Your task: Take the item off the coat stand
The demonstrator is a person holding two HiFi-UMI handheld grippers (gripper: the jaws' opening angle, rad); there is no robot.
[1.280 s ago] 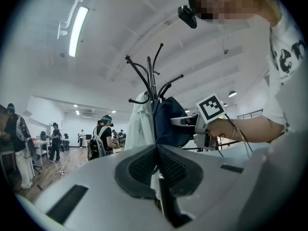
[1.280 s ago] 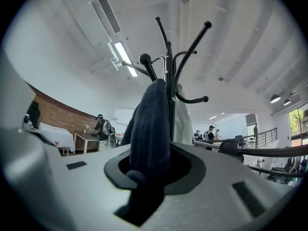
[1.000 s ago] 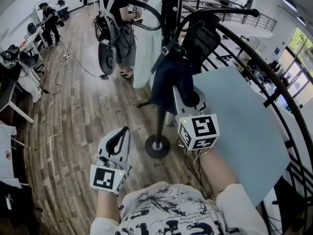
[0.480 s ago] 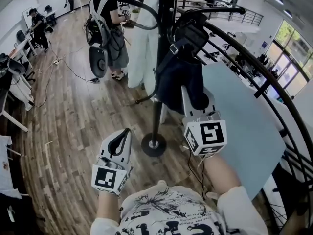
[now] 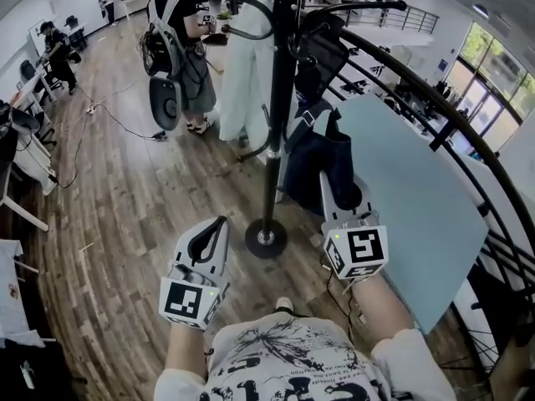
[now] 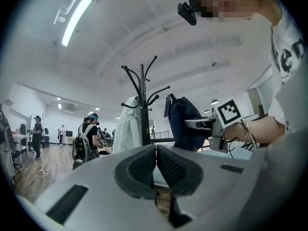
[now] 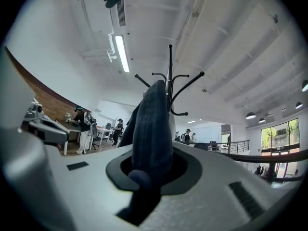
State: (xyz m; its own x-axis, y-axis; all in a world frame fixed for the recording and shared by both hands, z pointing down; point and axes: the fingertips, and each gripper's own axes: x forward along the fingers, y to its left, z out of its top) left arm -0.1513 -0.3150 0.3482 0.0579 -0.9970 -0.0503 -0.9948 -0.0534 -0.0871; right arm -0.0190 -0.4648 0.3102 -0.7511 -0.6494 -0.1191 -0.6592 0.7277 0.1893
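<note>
Navy fabric item (image 5: pixel 316 153) is clamped between jaws of right gripper (image 5: pixel 338 192); fold of cloth is pinched at pads, rest of item rises directly ahead of jaws. Item is positioned just beside pole of black coat stand (image 5: pixel 279 98), on its right, between pole and pale blue panel (image 5: pixel 418 199). Contact of strap with hook cannot be determined. White garment (image 5: pixel 249 65) is hung on far side. Left gripper (image 5: pixel 214 225) is held low, well apart from item, jaws pressed together, nothing between.
</note>
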